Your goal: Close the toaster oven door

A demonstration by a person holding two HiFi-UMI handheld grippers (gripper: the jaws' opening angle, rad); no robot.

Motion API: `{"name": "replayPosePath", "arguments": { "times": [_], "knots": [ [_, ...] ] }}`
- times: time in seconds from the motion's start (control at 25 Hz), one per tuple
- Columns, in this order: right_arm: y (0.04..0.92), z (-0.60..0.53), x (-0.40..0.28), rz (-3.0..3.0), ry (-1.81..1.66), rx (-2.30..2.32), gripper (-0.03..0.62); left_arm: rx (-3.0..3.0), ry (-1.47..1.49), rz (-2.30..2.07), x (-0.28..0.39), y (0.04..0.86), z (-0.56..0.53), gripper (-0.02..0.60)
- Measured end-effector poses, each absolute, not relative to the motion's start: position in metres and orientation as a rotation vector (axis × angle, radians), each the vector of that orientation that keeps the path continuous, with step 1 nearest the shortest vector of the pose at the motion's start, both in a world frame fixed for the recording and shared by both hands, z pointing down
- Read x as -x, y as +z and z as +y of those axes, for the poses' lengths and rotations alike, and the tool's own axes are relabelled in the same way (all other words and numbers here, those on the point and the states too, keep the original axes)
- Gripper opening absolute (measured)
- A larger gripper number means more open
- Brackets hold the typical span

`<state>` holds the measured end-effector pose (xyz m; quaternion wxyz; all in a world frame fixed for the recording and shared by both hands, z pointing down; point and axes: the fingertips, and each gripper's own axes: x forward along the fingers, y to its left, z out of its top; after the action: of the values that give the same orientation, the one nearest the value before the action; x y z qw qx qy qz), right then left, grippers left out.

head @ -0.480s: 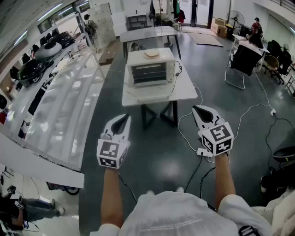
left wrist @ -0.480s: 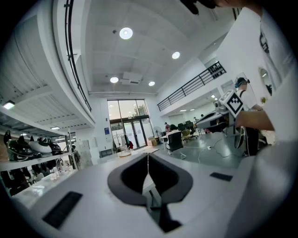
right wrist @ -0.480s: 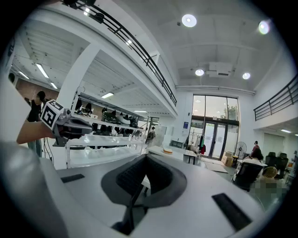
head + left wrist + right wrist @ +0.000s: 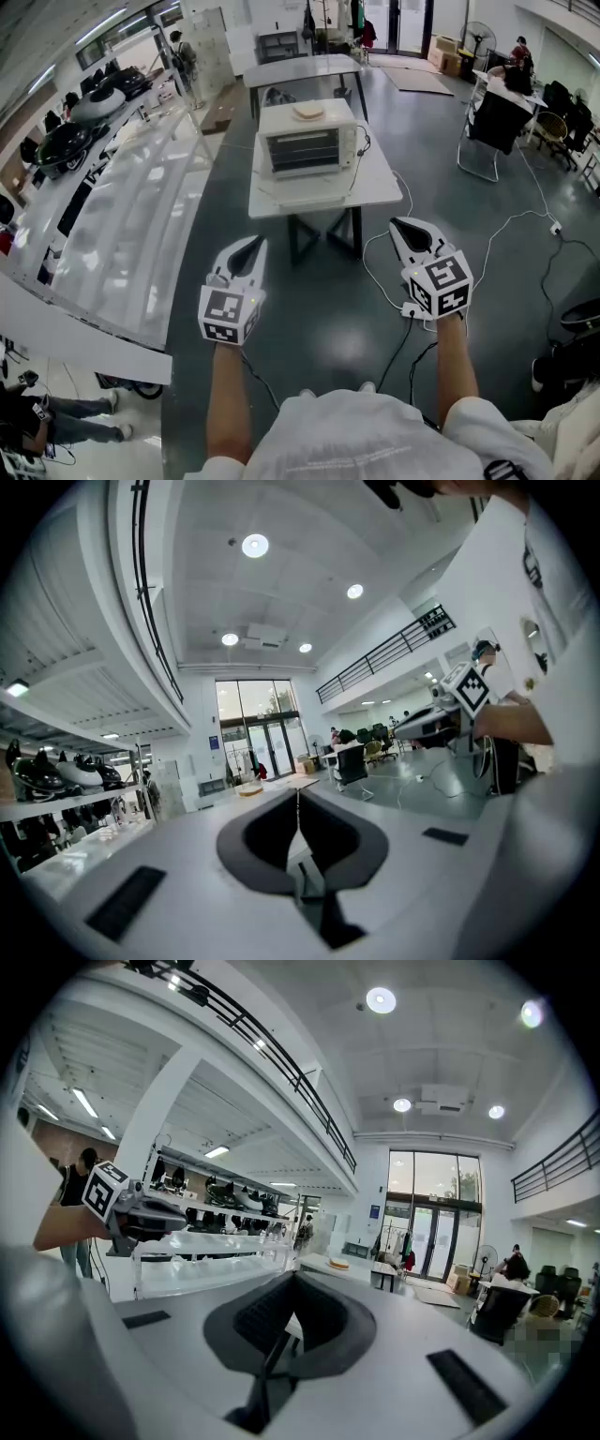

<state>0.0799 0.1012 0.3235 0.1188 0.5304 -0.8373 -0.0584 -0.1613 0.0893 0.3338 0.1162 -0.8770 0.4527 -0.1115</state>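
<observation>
A white toaster oven [image 4: 305,141] stands on a white table [image 4: 380,183] a few steps ahead, with a plate [image 4: 307,111] on its top. Its door seems to lie folded down at the front, but it is too far off to be sure. My left gripper [image 4: 253,242] and right gripper [image 4: 401,223] hang over the floor short of the table, both pointing at it. The jaws of each are shut with nothing between them. In the left gripper view the closed left gripper [image 4: 298,796] points down the hall, and in the right gripper view the right gripper [image 4: 292,1281] does the same.
Long white benches [image 4: 122,216] run along the left. White cables [image 4: 386,281] trail over the grey floor by the table's right side. A second table [image 4: 300,67] stands behind, and a black chair [image 4: 494,122] and seated people are at the far right.
</observation>
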Motion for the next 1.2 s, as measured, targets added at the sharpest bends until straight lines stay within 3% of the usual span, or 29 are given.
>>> {"name": "replayPosePath", "arguments": {
  "times": [0.36, 0.44, 0.52, 0.76, 1.2],
  "knots": [
    [0.332, 0.096, -0.079, -2.468, -0.143, -1.567, 0.017, 2.610, -0.293, 1.401, 0.167, 0.344, 0.084, 0.023],
    [0.338, 0.096, -0.077, -2.467, -0.133, -1.540, 0.022, 2.608, -0.275, 1.404, 0.165, 0.343, 0.084, 0.143],
    [0.340, 0.097, -0.077, -2.477, -0.130, -1.519, 0.093, 2.610, -0.275, 1.388, 0.161, 0.342, 0.085, 0.187],
    [0.346, 0.092, -0.080, -2.506, -0.101, -1.478, 0.142, 2.604, -0.327, 1.369, 0.150, 0.348, 0.084, 0.187],
    [0.359, 0.089, -0.126, -2.550, -0.067, -1.424, 0.144, 2.582, -0.382, 1.404, 0.104, 0.359, 0.089, 0.181]
  ]
}}
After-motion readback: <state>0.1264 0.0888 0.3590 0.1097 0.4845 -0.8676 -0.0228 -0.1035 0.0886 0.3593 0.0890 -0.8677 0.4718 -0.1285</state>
